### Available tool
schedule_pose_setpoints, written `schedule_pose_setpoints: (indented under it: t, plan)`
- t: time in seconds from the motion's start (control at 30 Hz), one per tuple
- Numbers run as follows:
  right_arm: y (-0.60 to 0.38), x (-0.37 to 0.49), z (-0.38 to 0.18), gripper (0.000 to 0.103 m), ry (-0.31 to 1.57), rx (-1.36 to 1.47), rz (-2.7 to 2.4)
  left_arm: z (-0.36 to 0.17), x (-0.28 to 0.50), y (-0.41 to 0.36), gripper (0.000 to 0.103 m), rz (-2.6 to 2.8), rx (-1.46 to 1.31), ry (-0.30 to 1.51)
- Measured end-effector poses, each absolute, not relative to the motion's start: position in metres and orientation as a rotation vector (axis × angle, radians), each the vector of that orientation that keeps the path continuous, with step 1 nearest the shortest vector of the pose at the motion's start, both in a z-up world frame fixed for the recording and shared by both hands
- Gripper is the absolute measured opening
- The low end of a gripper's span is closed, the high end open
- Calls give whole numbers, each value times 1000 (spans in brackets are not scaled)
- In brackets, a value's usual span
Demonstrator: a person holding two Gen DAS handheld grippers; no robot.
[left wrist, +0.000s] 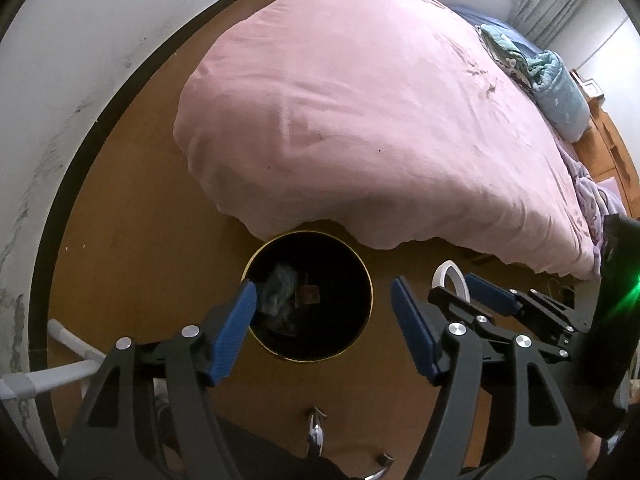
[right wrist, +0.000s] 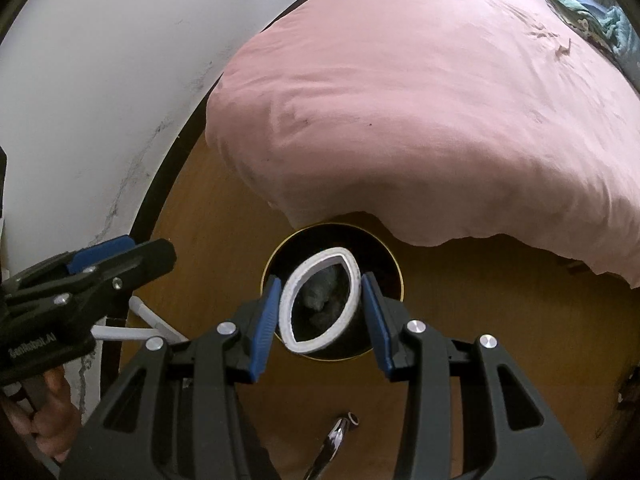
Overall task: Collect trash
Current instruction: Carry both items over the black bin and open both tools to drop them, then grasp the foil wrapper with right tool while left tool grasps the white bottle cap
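A round black trash bin (left wrist: 360, 276) with a gold rim stands on the wooden floor by the bed; it also shows in the right wrist view (right wrist: 390, 268). Crumpled trash (left wrist: 280, 292) lies inside it. My right gripper (right wrist: 320, 300) is shut on a squashed white ring (right wrist: 294, 280) and holds it above the bin's opening. The ring (left wrist: 452, 276) and my right gripper (left wrist: 452, 286) also show in the left wrist view, right of the bin. My left gripper (left wrist: 324, 300) is open and empty above the bin; it also shows in the right wrist view (right wrist: 108, 256).
A bed with a pink cover (left wrist: 360, 112) overhangs the bin's far side. A white wall (left wrist: 60, 100) with a dark baseboard runs on the left. White tubing (left wrist: 68, 364) lies near the wall. Small metal items (right wrist: 336, 436) lie on the floor near me.
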State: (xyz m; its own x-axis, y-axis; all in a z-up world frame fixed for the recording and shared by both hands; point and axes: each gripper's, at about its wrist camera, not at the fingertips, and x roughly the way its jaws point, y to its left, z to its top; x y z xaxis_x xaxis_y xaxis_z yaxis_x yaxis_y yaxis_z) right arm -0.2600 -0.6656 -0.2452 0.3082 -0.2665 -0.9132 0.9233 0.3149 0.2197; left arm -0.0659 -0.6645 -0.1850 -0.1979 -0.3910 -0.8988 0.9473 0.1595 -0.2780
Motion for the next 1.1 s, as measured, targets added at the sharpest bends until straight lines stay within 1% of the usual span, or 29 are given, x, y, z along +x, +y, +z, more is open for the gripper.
schedule_pose_setpoints:
  t: [0.1,0.17,0.2,0.27,0.43,0.47,0.5,0.53,0.6,0.77,0.9,0.97,1.0,1.1]
  plan:
    - [-663,-259,-243,42,902,891,-950,-181,-64,-662,75,-1366,650,1153]
    - [-664,-258,-241,61,895,878,-966,-178,-62,-659,81,-1361,650,1151]
    - [-664,-259,-240,75,889,873,-976,-175,-59,-656,82,-1362,639,1155]
    - [-665,-261,-236,76,869,874,-986,-171,-55,-652,87,-1357,620,1144]
    - [-667,-259,-235,77,857,882,-987,-153,-53,-636,91,-1349,621,1050]
    - [-667,-258,-235,79,856,881,-986,-148,-54,-631,92,-1345,635,1020]
    - [-668,-257,-234,86,857,877,-989,-140,-55,-624,93,-1339,641,988]
    - [-667,-255,-232,92,860,862,-999,-131,-55,-616,94,-1333,635,969]
    - [-664,-249,-227,92,864,817,-1022,-109,-50,-593,96,-1331,589,948]
    - [-643,-212,-201,94,820,723,-981,-53,-22,-504,96,-1280,476,895]
    - [-607,-163,-172,95,799,597,-843,-17,19,-393,96,-1113,424,789]
    - [-577,-132,-154,95,796,516,-762,-7,45,-323,96,-976,388,745]
    - [-554,-112,-141,95,785,467,-696,-5,53,-300,96,-926,379,741]
    - [-488,-66,-110,95,758,373,-502,-7,88,-199,96,-714,337,748]
